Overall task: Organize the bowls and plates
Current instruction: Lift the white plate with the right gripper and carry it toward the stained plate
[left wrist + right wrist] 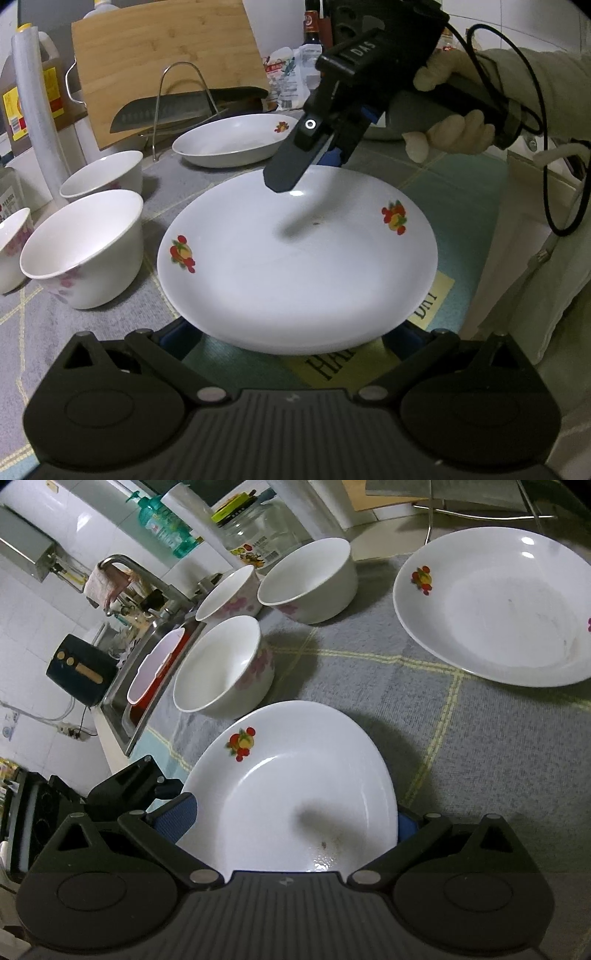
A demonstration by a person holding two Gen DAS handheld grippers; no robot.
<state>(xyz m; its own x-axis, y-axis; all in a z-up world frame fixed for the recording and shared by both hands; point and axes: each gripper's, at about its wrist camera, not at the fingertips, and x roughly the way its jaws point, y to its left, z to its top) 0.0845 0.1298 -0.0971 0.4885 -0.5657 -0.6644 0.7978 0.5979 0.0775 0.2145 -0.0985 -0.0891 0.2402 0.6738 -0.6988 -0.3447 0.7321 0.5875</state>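
Left wrist view: a fruit-patterned plate is held above the tabletop, pinched at opposite rims by the left gripper and right gripper.
Both jaws pinching it, the plate is best kept level and lowered squarely onto the second plate behind, clear of the bowls.

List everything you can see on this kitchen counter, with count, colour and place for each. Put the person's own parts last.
held plate: one, white with fruit prints, nearest the cameras
second plate: one, white with fruit prints, further back on the mat
bowls: three, white with pink flowers, grouped beside the plates
mat: one, grey with yellow lines, under the dishes
cutting board: one, light wood, leaning at the back
cleaver: one, dark, before the board
oil bottle: one, amber, far edge
glass jar: one, clear, behind the bowls
soap bottle: one, green, near the sink
right gripper: black, clamped on the held plate's far rim
gloved hand: pale, holding it
left gripper: black, at the near rim
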